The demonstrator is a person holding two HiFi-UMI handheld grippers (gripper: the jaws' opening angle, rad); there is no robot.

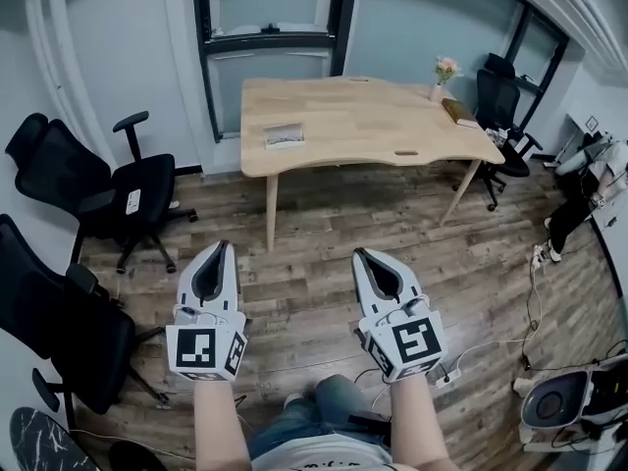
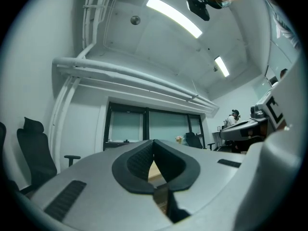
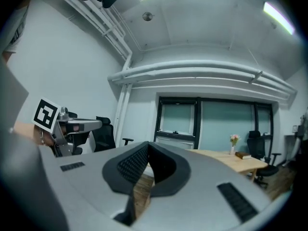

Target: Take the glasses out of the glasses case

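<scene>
A small grey glasses case (image 1: 285, 136) lies closed on the light wooden table (image 1: 363, 116) far ahead, near its left front edge. My left gripper (image 1: 224, 248) and right gripper (image 1: 361, 256) are held side by side over the wood floor, well short of the table, both pointing toward it. Both have their jaws together with nothing between them, as the left gripper view (image 2: 154, 141) and the right gripper view (image 3: 147, 143) also show. The table (image 3: 231, 159) appears beyond the right jaws. No glasses are in sight.
Black office chairs stand at the left (image 1: 108, 189) and near left (image 1: 59, 332), and more at the table's far right (image 1: 505, 91). A flower vase (image 1: 446, 72) and a book (image 1: 459, 113) sit on the table's right end. Cables (image 1: 535, 292) run across the floor at right.
</scene>
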